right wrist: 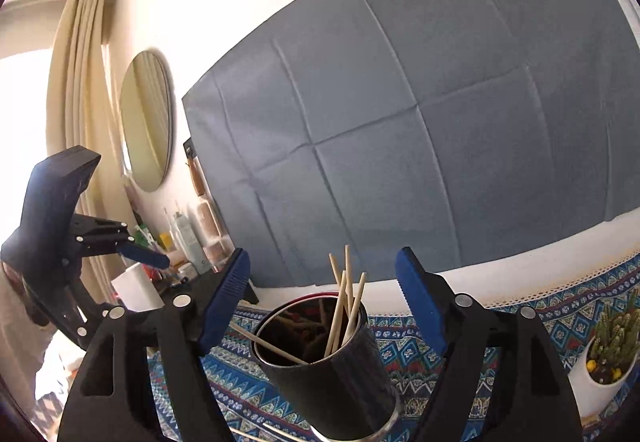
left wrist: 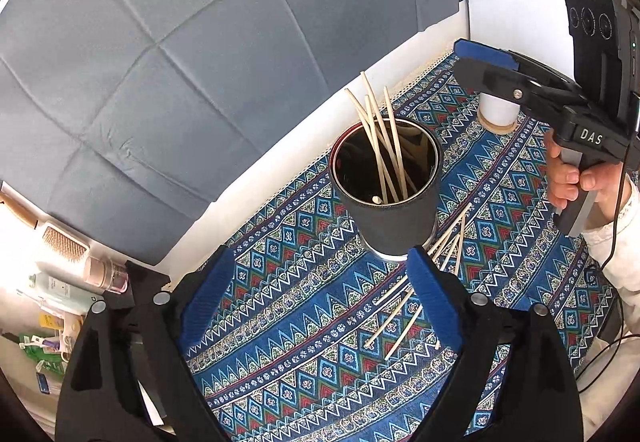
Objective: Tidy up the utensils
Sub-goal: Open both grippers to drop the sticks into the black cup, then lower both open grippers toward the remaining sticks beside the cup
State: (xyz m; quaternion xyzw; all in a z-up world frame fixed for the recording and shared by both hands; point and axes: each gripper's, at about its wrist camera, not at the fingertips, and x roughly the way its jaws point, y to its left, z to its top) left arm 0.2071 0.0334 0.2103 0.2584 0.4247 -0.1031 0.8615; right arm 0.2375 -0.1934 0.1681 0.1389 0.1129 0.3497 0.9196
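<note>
Two claws, each held by a person, hover near a dark cylindrical cup [left wrist: 386,185] that stands upright on a surface covered by a blue patterned cloth [left wrist: 296,322]. Several thin wooden sticks [left wrist: 380,137] stand in the cup, leaning at different angles with their tips above the rim. More loose sticks [left wrist: 416,290] lie crossed on the cloth just in front of and to the right of the cup's base. The left claw [left wrist: 320,298] points down at the cloth in front of the cup, its blue-padded jaws wide apart with nothing between them. The right claw [right wrist: 322,298] is aimed nearly level at the cup, its jaws also spread wide and empty; the cup's rim and the stick tips show between them without touching the pads. A hand [left wrist: 572,177] grips the right claw's handle. A small cactus in a white pot [right wrist: 600,374] stands on the cloth to the right. A grey creased backdrop [right wrist: 400,121] hangs behind the surface.
</note>
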